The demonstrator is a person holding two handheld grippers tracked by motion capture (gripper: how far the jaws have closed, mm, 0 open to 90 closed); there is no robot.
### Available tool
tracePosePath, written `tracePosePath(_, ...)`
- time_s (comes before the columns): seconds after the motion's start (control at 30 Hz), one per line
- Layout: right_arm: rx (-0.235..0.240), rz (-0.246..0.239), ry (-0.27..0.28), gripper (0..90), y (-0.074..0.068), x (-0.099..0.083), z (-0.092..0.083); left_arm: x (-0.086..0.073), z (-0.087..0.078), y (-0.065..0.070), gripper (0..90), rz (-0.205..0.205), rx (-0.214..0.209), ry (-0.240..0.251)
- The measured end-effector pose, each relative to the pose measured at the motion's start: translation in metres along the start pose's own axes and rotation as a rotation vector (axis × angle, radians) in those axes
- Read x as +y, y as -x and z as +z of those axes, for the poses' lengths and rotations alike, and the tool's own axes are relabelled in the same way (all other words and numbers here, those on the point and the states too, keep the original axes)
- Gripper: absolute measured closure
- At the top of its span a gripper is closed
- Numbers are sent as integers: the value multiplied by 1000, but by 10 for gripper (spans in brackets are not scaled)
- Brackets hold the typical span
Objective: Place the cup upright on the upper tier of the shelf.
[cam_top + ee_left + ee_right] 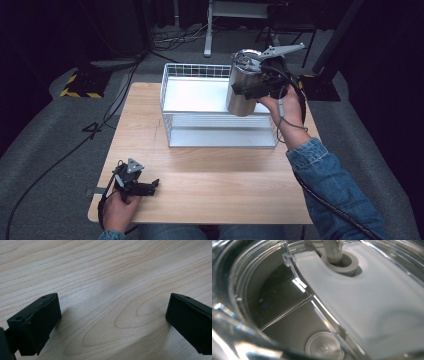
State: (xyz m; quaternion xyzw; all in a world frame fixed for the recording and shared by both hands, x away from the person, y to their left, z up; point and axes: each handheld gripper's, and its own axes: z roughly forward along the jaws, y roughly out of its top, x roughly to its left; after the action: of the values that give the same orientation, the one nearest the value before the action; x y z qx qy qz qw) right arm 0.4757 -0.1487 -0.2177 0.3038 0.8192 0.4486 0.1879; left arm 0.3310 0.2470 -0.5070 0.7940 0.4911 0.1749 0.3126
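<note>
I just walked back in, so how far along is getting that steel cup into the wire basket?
Picked up: the right hand-held gripper holds the steel cup tilted in the air over the wire basket. Left to do: setting it down inside. The left hand-held gripper rests open on the table.

Denim sleeve (336, 176); black claw (150, 186), grey three-cornered plate (133, 165)

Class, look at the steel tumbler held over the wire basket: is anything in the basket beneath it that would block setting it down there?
Nothing visible does. The right gripper holds the steel tumbler above the wire basket, whose white floor shows bare below and beside it. The part hidden behind the tumbler cannot be checked. The left gripper is far off, near the table's front edge.
</note>
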Motion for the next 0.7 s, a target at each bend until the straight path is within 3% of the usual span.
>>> tracePosePath(0.4,-18,85,15,36,25,10,29,0,0,0,5,-5,-2,3)
tracePosePath(0.7,-54,79,-11,36,32,12,42,0,0,0,5,3,-1,0)
